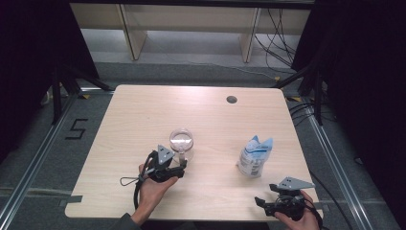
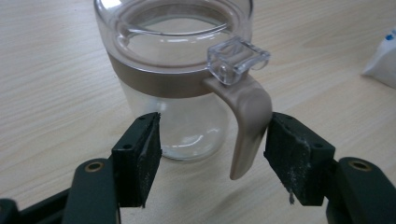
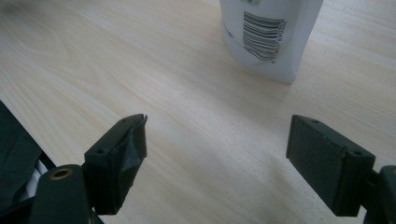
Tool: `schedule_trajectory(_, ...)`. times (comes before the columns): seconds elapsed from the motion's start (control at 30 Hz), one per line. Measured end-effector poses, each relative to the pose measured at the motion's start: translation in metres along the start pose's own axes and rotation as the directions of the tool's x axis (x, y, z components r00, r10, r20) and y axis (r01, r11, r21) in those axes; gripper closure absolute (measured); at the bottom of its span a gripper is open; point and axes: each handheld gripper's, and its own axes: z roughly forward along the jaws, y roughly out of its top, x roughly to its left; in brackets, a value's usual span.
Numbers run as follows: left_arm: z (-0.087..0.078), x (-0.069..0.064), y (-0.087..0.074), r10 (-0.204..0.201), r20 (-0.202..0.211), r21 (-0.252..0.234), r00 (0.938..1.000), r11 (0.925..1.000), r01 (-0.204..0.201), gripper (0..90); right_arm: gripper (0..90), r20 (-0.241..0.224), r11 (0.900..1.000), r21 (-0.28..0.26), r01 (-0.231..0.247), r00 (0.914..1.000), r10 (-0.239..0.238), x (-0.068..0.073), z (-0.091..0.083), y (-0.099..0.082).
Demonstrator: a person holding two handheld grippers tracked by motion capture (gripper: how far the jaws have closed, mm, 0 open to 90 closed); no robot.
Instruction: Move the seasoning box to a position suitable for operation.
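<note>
The right claw is open over bare table at the near edge, about 5 o'clock. The left claw is open too, with the jar's handle between its jaws. The jar stands mid-table. A white bag stands at 3 o'clock from the jar.

A white and blue bag stands on the right side of the light wooden desk. It has a black barcode on it. A small dark round hole sits near the far edge of the desk. Black cables lie on the grey floor behind it.
</note>
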Motion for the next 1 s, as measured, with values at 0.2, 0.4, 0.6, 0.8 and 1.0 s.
schedule_trajectory(0.2,0.001,0.001,0.000,0.035,-0.022,-0.017,0.9991,0.9992,-0.036,34.4,21.2,-0.004,0.9997,0.013,-0.021,0.9998,0.021,0.002,0.000,0.000)
schedule_trajectory(0.4,-0.003,0.011,-0.004,0.014,-0.021,-0.027,0.9997,0.9995,-0.015,37.4,21.1,0.001,1.0000,0.009,0.001,1.0000,-0.001,0.000,0.000,0.000)
schedule_trajectory(0.6,-0.007,0.019,-0.007,0.008,-0.043,-0.037,0.9991,0.9993,-0.010,44.5,21.2,-0.004,1.0000,0.009,-0.001,1.0000,0.001,0.000,0.000,0.000)
schedule_trajectory(0.8,-0.001,0.014,-0.003,0.040,-0.034,-0.057,0.9986,0.9975,-0.042,58.9,21.2,-0.002,1.0000,0.009,-0.002,1.0000,0.002,0.001,0.000,0.000)
schedule_trajectory(1.0,0.000,0.014,-0.002,0.073,0.008,-0.056,0.9973,0.9958,-0.072,71.2,21.2,-0.003,0.9997,0.014,-0.020,0.9998,0.020,0.002,-0.001,0.000)
